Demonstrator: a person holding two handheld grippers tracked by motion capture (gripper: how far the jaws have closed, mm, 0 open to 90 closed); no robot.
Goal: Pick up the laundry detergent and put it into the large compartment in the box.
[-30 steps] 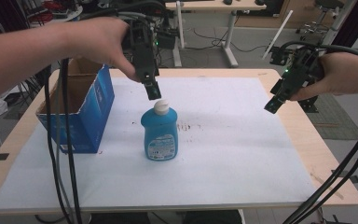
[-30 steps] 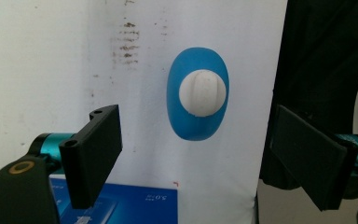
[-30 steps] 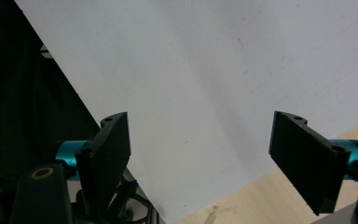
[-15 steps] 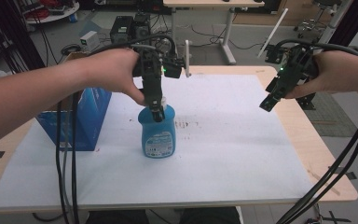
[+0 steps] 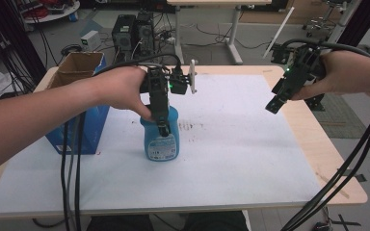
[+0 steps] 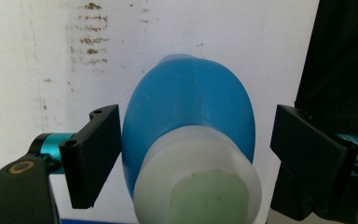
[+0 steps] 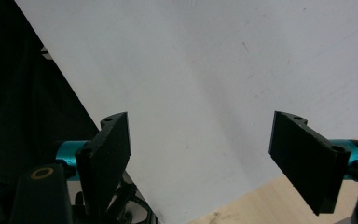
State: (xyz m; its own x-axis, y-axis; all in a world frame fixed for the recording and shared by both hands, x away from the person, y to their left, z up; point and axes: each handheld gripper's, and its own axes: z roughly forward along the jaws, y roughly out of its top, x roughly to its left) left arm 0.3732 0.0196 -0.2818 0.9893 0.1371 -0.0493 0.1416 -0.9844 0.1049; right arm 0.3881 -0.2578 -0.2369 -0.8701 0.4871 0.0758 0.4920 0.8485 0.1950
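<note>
Now the left gripper (image 5: 163,126) points straight down, its jaws spread around the white cap (image 6: 196,186) of the blue bottle (image 5: 161,137). The right gripper (image 5: 273,105) hangs tilted above the table (image 5: 250,159), jaws wide apart.

bottle (image 5: 161,139) standing upright on the sheet (image 5: 231,144) a bit toward 9 o'clock from table (image 5: 339,166) centre. box (image 5: 79,86) at 9 to 10 o'clock of the bottle, just beside it at the sheet's edge. left gripper (image 5: 163,126) right over the bottle cap, jaws either side. right gripper (image 5: 273,103) off at 2 o'clock, well apart, above the sheet's far edge.
</note>
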